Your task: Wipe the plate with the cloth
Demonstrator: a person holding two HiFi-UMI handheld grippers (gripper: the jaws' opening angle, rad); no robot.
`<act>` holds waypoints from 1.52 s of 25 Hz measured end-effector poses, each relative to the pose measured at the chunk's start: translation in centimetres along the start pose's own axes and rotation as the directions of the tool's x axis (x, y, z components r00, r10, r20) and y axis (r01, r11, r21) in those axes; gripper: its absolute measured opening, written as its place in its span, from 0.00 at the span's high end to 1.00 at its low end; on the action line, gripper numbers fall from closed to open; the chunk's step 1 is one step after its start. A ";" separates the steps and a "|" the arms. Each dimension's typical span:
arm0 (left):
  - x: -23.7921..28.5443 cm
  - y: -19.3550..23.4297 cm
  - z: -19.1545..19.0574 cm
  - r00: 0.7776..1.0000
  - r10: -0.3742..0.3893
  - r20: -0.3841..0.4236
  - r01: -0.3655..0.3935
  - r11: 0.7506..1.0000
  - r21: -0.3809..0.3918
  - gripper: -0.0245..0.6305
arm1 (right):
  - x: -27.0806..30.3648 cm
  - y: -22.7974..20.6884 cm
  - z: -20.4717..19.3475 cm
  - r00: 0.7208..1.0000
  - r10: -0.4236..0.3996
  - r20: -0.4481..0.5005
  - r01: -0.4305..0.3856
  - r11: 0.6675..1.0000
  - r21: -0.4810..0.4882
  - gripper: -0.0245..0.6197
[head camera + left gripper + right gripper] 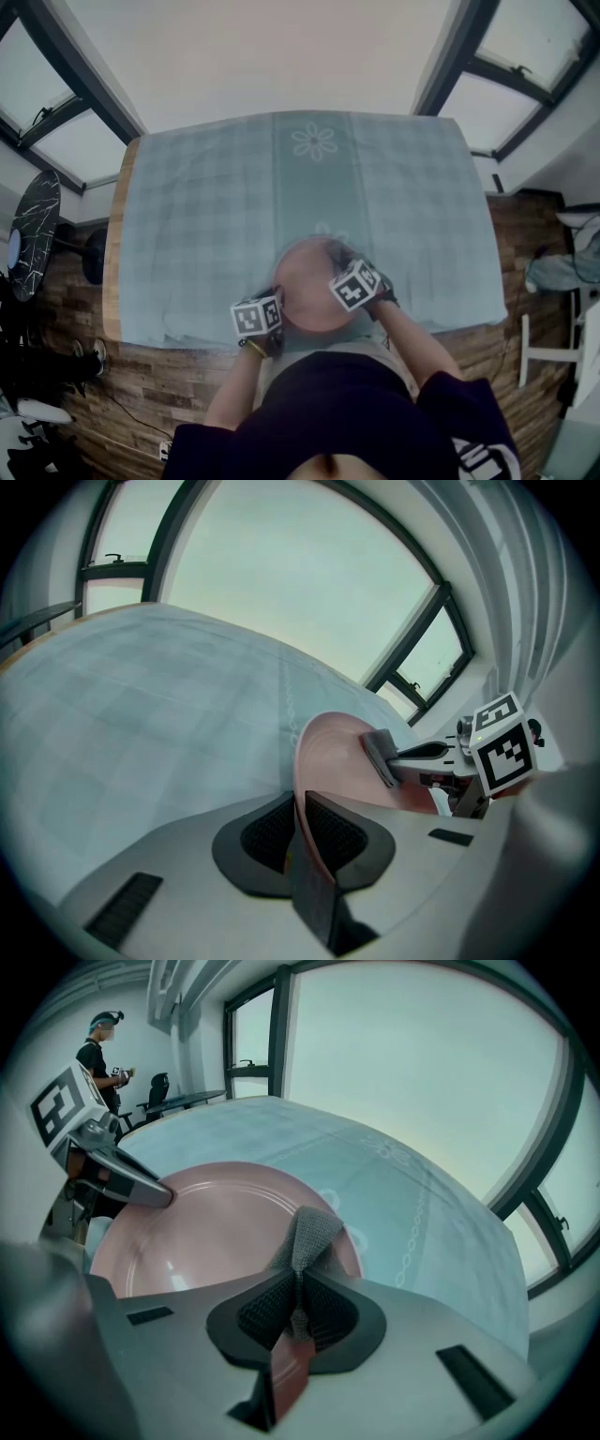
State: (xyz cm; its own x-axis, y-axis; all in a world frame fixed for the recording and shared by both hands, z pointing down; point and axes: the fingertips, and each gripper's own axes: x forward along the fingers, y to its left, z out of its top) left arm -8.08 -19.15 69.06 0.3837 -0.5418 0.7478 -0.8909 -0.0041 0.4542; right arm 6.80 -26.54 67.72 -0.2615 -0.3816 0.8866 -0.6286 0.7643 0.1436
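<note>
Your L gripper (298,803) is clamped on the rim of the pink plate (314,281), at the near edge of the checked tablecloth (216,206). Your R gripper (296,1288) pinches the grey cloth (306,1234), w/ its free end over the plate's face.

Daylight is pouring through dark-framed windows (52,108) beside a white wall (272,56); a checked tablecloth (206,216) is covering the tabletop (114,253), above a wooden floor (141,384).
</note>
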 end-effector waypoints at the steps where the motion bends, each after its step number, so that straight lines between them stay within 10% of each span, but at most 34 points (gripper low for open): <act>1: 0.0 0.0 0.0 1.000 0.001 0.000 -0.001 1.000 0.000 0.89 | 0.1 0.1 0.0 1.000 -0.003 -0.002 0.003 1.000 -0.010 0.91; 38: 0.0 0.1 -0.1 1.000 0.007 0.011 -0.006 1.000 -0.026 0.89 | -1.2 11.0 0.5 0.978 0.208 -0.018 -0.209 0.969 -0.132 0.91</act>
State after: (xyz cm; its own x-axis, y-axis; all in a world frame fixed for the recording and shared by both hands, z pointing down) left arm -8.17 -19.06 69.16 0.3749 -0.5512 0.7454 -0.8867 0.0214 0.4619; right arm -0.15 -17.98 68.00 -0.3733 -0.2049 0.9048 -0.4583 0.8887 0.0121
